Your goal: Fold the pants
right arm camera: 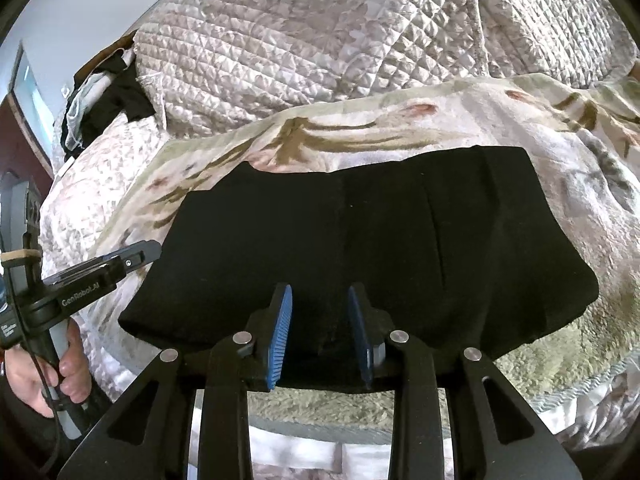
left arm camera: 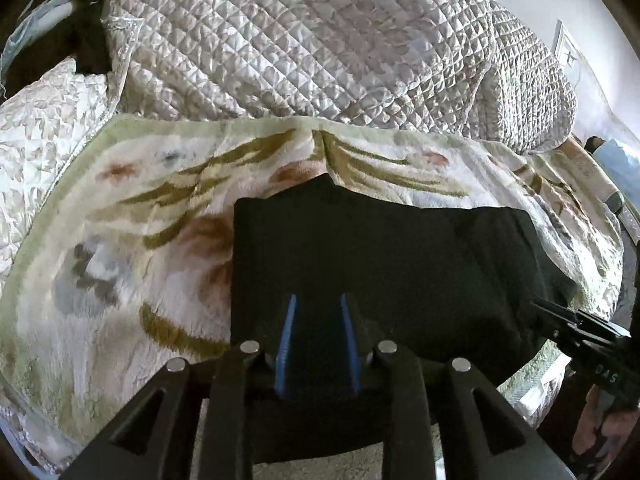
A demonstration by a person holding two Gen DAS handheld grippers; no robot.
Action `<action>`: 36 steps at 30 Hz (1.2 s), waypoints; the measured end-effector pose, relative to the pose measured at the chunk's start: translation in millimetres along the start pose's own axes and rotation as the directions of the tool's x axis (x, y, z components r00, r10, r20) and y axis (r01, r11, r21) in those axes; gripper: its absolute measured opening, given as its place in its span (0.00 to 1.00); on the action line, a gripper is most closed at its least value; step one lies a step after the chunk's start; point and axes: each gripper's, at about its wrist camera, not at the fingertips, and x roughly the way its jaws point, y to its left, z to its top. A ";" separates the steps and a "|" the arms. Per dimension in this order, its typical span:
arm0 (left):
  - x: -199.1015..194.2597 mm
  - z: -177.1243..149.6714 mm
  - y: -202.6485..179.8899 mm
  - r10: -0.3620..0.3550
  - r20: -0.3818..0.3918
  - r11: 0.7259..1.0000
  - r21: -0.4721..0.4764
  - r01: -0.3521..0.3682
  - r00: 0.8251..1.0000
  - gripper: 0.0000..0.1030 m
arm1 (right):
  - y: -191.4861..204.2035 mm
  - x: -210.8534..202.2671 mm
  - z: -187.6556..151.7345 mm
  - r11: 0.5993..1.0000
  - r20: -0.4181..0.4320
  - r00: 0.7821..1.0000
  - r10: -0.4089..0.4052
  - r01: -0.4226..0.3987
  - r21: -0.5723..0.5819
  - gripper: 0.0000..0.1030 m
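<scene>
Pants (right arm camera: pixel 360 240) lie folded crosswise just ahead of both hand-held grippers, left (left arm camera: pixel 318 300) and right (right arm camera: pixel 320 292), jaws spread, pinching nothing

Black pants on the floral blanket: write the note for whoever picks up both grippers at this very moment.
Left gripper: open, blue pads apart over the near left part of the black fabric pants, nothing pinched.
Right gripper: open, pads apart over the near edge of the pants, nothing pinched.
Pants: lying as a flat, roughly rectangular folded bundle on the fluffy cream floral blanket, with the quilted pale bedspread heaped behind.
Done: the pants look folded into a compact stack and released.
Left: check the edges line up; possibly one more fold or a smoothing pass, though I cannot tell whether another fold is planned.
</scene>
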 end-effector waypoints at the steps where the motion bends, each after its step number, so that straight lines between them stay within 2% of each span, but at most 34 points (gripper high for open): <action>1: 0.6 -0.9 -0.6 0.005 0.000 1.000 0.003 -0.005 1.000 0.24 | -0.9 -0.8 -0.6 1.000 0.001 1.000 -0.003 0.003 0.005 0.38; 3: 2.2 -2.5 -1.4 0.006 -0.003 1.000 0.005 -0.006 1.000 0.25 | -2.1 -2.1 -1.5 1.000 0.005 1.000 -0.010 0.010 0.009 0.43; 16: 10.4 -17.4 -7.3 0.007 -0.019 1.000 0.027 -0.007 1.000 0.26 | -21.6 -13.4 -7.2 0.994 0.026 0.995 -0.100 0.098 0.047 0.43; 19: 10.0 -19.5 -5.8 0.002 -0.017 1.000 0.021 -0.002 1.000 0.29 | -33.3 -16.9 -10.9 0.987 0.022 0.992 -0.126 0.123 0.103 0.43; 28: 11.4 -24.1 -3.5 -0.003 -0.019 1.000 0.017 0.003 1.000 0.31 | -64.1 -31.3 -27.4 0.954 -0.013 0.989 -0.148 0.147 0.262 0.43; 33: 12.2 -24.9 -4.0 -0.004 -0.017 1.000 0.018 0.005 1.000 0.32 | -85.8 -28.2 -27.7 0.915 -0.034 0.984 -0.173 0.173 0.364 0.47; 36: 13.2 -24.9 -3.1 -0.005 -0.018 1.000 0.010 0.006 1.000 0.32 | -96.8 -26.1 -27.5 0.895 -0.025 0.989 -0.148 0.145 0.422 0.47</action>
